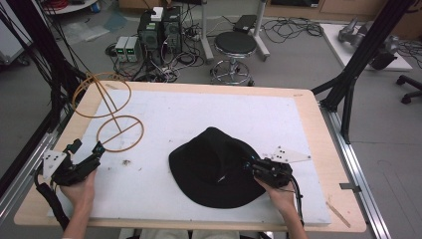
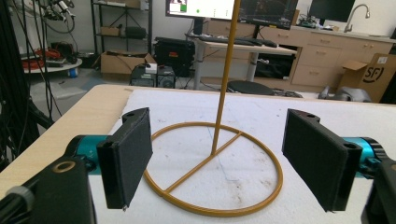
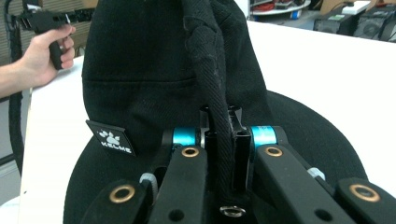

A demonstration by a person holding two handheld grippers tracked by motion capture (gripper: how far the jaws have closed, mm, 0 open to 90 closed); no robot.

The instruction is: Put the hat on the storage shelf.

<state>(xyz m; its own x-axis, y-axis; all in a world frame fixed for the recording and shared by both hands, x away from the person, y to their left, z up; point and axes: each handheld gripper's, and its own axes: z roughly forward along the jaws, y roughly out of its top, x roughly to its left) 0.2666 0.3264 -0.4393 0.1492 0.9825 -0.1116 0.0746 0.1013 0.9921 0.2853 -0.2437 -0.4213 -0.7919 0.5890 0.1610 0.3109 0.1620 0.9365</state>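
Note:
A black brimmed hat lies on the white mat, right of the middle. My right gripper is at the hat's right side, shut on a raised fold of the crown. The hat bears a small KELME label. A gold wire stand is upright at the mat's left, with a flat base ring, a thin pole and an upper ring. My left gripper is open at the base ring's near-left edge. The base ring lies ahead between the two black pads, apart from both.
The white mat covers most of the wooden table. A black frame post rises at the right rear corner and cables hang along the left side. A stool and computer boxes are on the floor beyond the far edge.

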